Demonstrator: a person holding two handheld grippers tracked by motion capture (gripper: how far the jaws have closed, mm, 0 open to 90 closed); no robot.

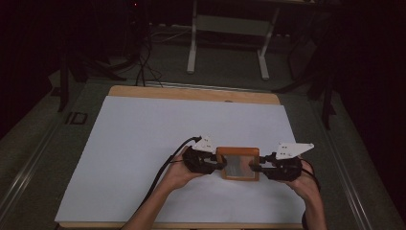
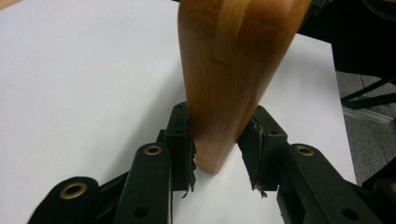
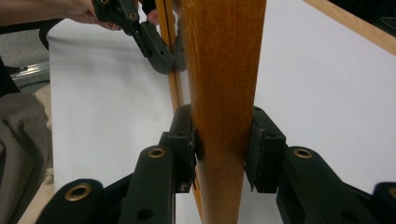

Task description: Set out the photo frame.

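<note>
An orange-brown wooden frame (image 1: 238, 152) with a pale glassy panel sits low over the white sheet between my two grippers. My left gripper (image 1: 221, 164) grips its left edge. In the left gripper view the frame's edge (image 2: 229, 70) stands tilted between the black jaws, and my left gripper (image 2: 219, 144) has both pads against the wood. My right gripper (image 1: 253, 167) holds the opposite edge. The right gripper view has that edge (image 3: 224, 70) rising upright, with my right gripper (image 3: 223, 144) pressing on both faces. Farther off there, the left gripper (image 3: 156, 49) sits on the far edge.
A white sheet (image 1: 143, 143) covers most of a wooden table (image 1: 191, 93). The person's forearms come in from the bottom edge. A black cable (image 1: 163, 175) trails from the left gripper. Behind the table stands a white desk frame (image 1: 192, 48) on a dark floor with cables.
</note>
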